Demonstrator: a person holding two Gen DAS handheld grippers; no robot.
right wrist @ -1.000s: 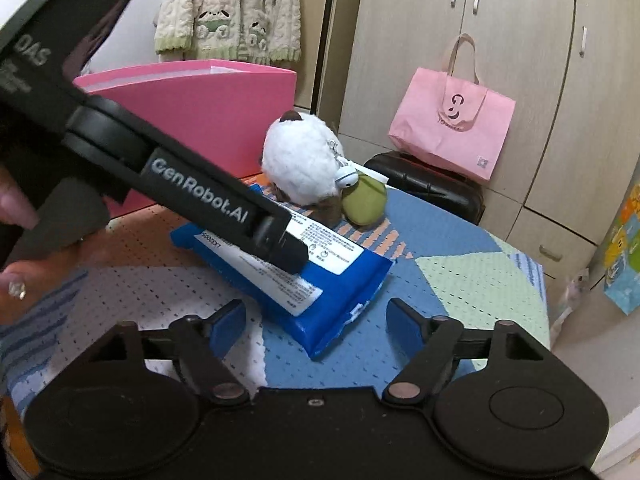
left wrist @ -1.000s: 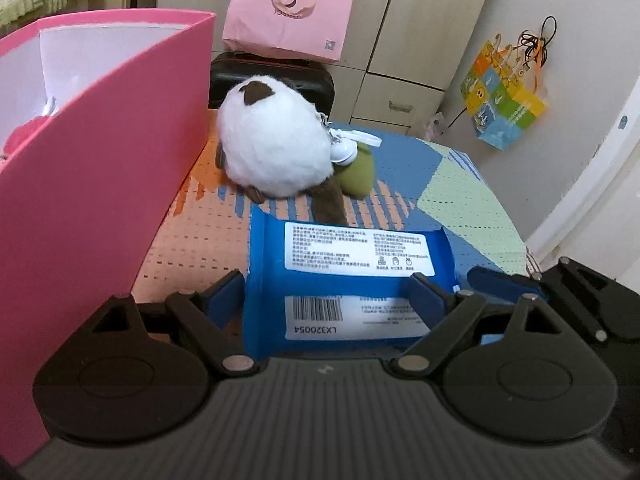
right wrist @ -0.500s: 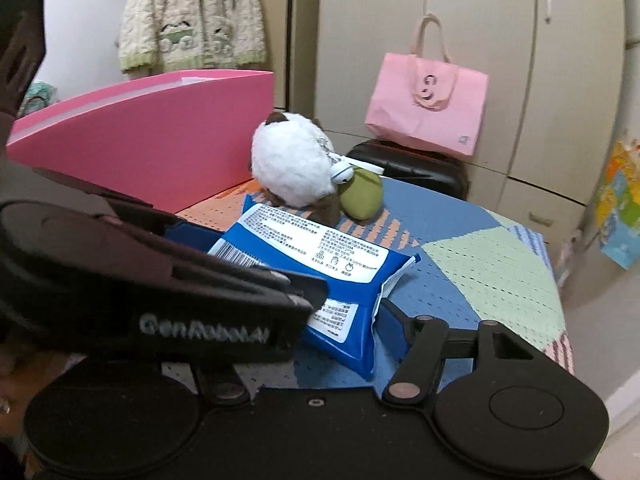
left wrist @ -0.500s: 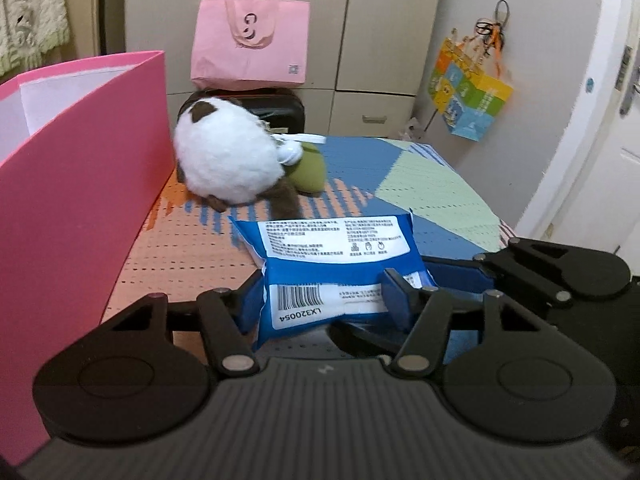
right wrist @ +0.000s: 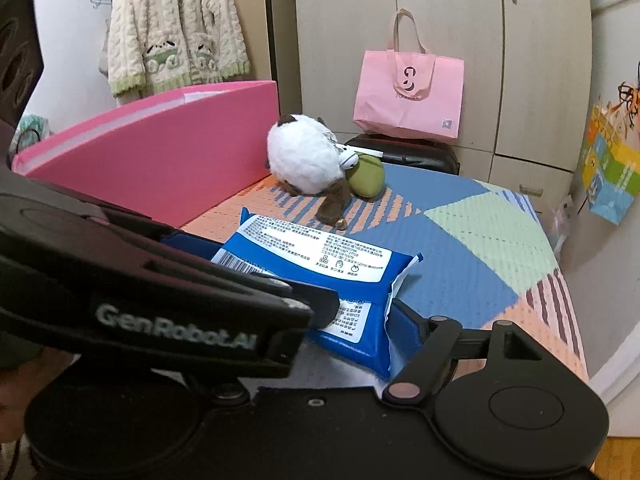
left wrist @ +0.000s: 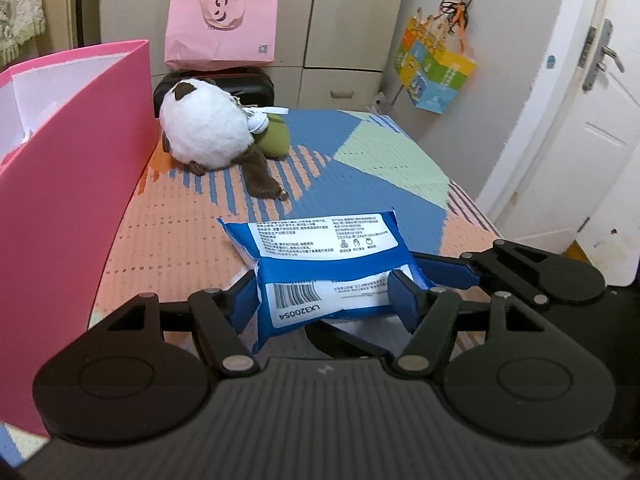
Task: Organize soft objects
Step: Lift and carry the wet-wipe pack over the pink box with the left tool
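My left gripper (left wrist: 326,300) is shut on a blue wipes pack (left wrist: 328,264) and holds it lifted above the table. The pack also shows in the right wrist view (right wrist: 320,272), under the left gripper's body. My right gripper (right wrist: 340,340) sits low beneath and beside the pack; its left finger is hidden, so its state is unclear. A white and brown plush (left wrist: 206,134) with a green soft toy (left wrist: 276,140) lies at the far side, next to the pink box (left wrist: 72,168).
The table has a patterned cloth (left wrist: 380,160). A pink tote bag (left wrist: 222,28) stands on a black case (left wrist: 224,82) behind the table. Cabinets and a door lie beyond. A cardigan (right wrist: 172,28) hangs at the back left.
My left gripper closed on the blue pack and lifted it up and back from the table. My right gripper moved in close under the pack.
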